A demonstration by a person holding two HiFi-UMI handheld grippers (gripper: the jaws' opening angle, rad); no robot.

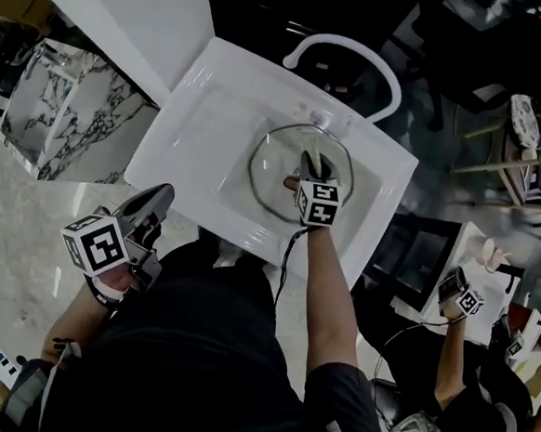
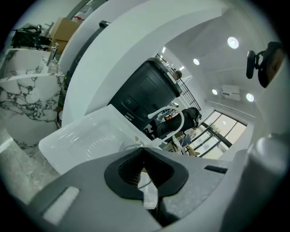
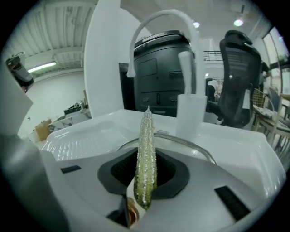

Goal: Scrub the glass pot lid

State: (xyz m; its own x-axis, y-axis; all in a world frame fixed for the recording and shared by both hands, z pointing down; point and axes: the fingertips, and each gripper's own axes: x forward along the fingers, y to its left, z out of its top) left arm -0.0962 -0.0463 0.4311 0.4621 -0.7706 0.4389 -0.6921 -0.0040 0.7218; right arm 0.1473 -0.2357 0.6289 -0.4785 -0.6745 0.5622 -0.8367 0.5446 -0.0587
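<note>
Sink (image 1: 192, 148): white and rectangular, with a ribbed drainboard at its left and the basin at its right, seen from above in the head view.

Marble-veined stand (image 1: 69, 111): left of the sink, apart from it.

Faucet (image 1: 358, 51): white arched spout at the far edge of the sink, curving over the basin. In the right gripper view it rises just beyond the jaws (image 3: 158, 18).

Glass pot lid (image 1: 274, 169): lies in the basin under the spout. Its metal rim shows as an arc just beyond the right gripper's jaws (image 3: 190, 145).

Left gripper (image 1: 150, 206): held low at the near left, outside the sink's near-left corner and well apart from the lid. Its jaws are drawn together with nothing gripped (image 2: 145, 170).

Right gripper (image 1: 314, 163): reaches over the middle of the lid, with its jaws clamped on the scrub sponge (image 3: 146, 167).

Scrub sponge (image 3: 147, 149): yellow-green and glittery, seen edge-on, sticking out past the jaws toward the lid. I cannot tell whether it touches the glass.
</note>
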